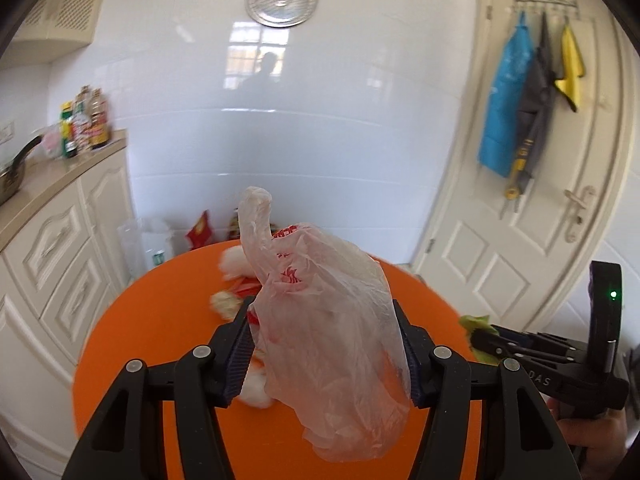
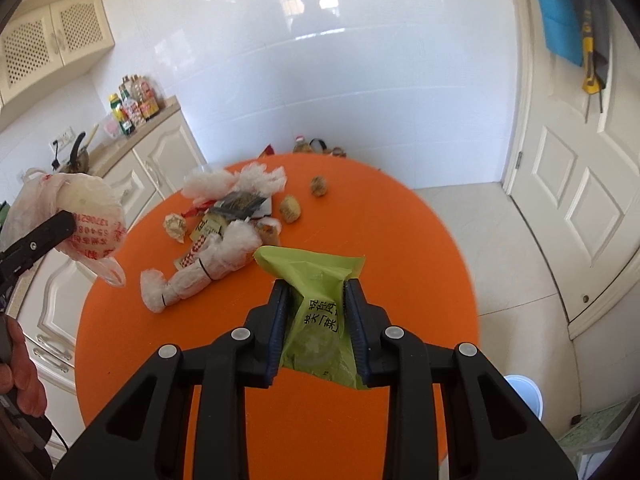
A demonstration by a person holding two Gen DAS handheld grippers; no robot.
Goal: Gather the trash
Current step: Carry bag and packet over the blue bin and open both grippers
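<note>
My left gripper (image 1: 324, 312) is shut on a crumpled translucent plastic bag (image 1: 320, 320) with red print and holds it above the round orange table (image 1: 160, 320). The bag also shows in the right wrist view (image 2: 80, 224), at the far left, off the table's edge. My right gripper (image 2: 314, 290) is shut on a green snack wrapper (image 2: 316, 320) above the table (image 2: 400, 280); it also shows in the left wrist view (image 1: 476, 330) at the right. A pile of trash (image 2: 224, 224), wrappers, foam nets and crumpled paper, lies on the far left of the table.
Two brown crumpled balls (image 2: 290, 208) (image 2: 319, 186) lie right of the pile. Cream cabinets with a counter and bottles (image 2: 134, 106) stand at the left. A white door (image 2: 580, 184) is at the right. A pale blue bin (image 2: 526, 396) stands on the floor below the table's right edge.
</note>
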